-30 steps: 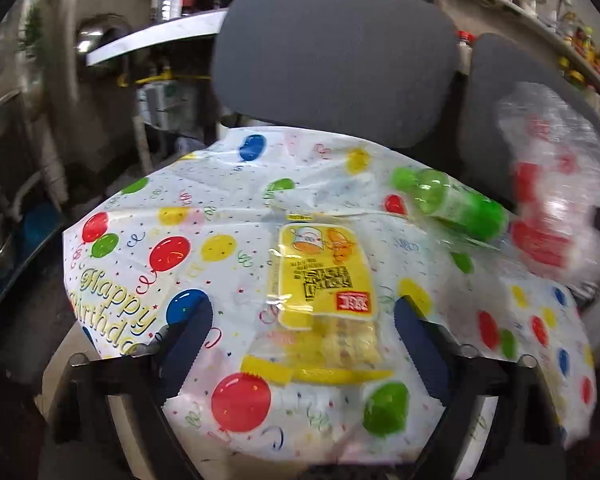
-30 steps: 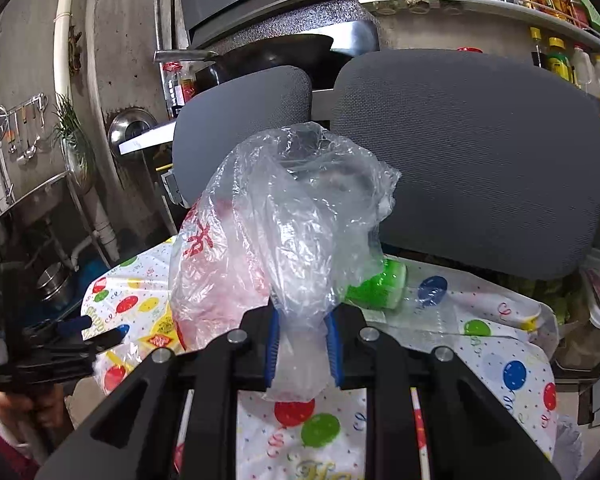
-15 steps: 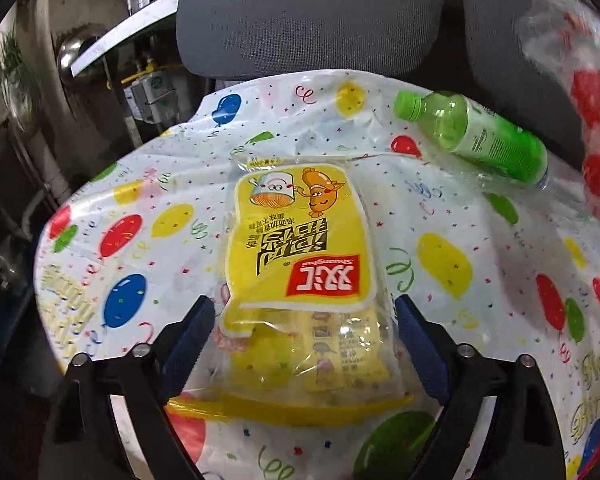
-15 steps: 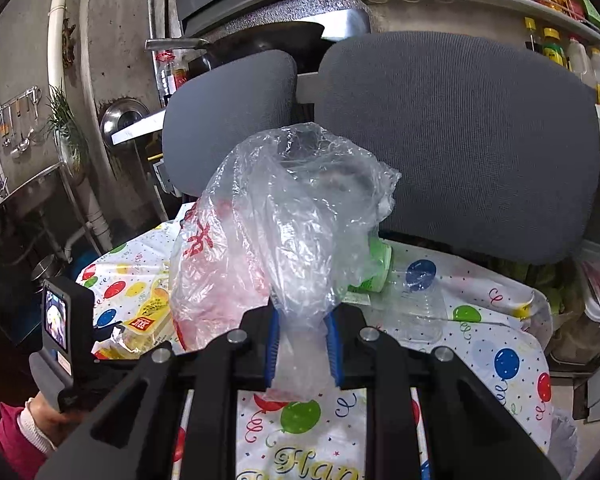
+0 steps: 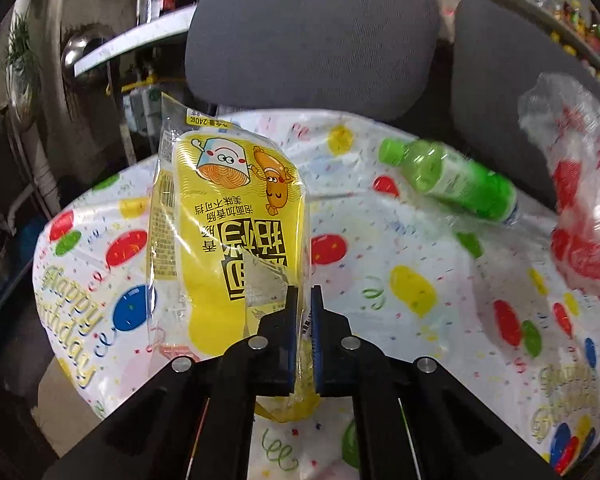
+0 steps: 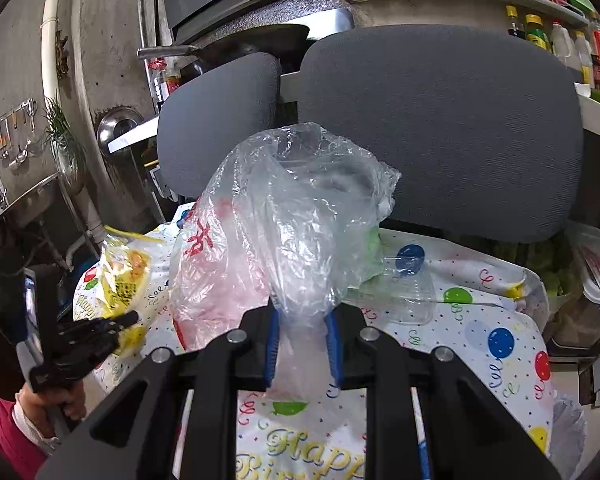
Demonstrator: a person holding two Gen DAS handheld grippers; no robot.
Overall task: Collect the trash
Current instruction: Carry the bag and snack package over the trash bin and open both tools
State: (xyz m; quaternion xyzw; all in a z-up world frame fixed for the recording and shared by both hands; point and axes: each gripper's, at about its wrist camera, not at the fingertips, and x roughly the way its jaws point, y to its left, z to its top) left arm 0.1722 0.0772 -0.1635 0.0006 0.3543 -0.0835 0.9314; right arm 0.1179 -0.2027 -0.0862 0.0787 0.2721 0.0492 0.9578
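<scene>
My left gripper (image 5: 305, 300) is shut on a yellow noodle packet (image 5: 228, 216) and holds it upright above the balloon-print tablecloth (image 5: 412, 320). The packet also shows in the right wrist view (image 6: 124, 276), with the left gripper (image 6: 112, 330) below it. My right gripper (image 6: 303, 320) is shut on the neck of a clear plastic trash bag (image 6: 292, 216) with red print, held up over the table. The bag shows at the right edge of the left wrist view (image 5: 572, 184). A green plastic bottle (image 5: 448, 178) lies on its side on the cloth, mostly hidden behind the bag in the right wrist view.
Two grey chair backs (image 5: 312, 36) (image 6: 440, 128) stand behind the table. A clear plastic cup (image 6: 404, 292) lies on the cloth right of the bag. Shelves with bottles and jars (image 6: 556, 36) run along the back wall. A steel counter (image 6: 16, 196) is at the left.
My left gripper closed on the yellow packet and lifted it off the cloth into an upright hold. My right gripper kept the bag held up, nearly still.
</scene>
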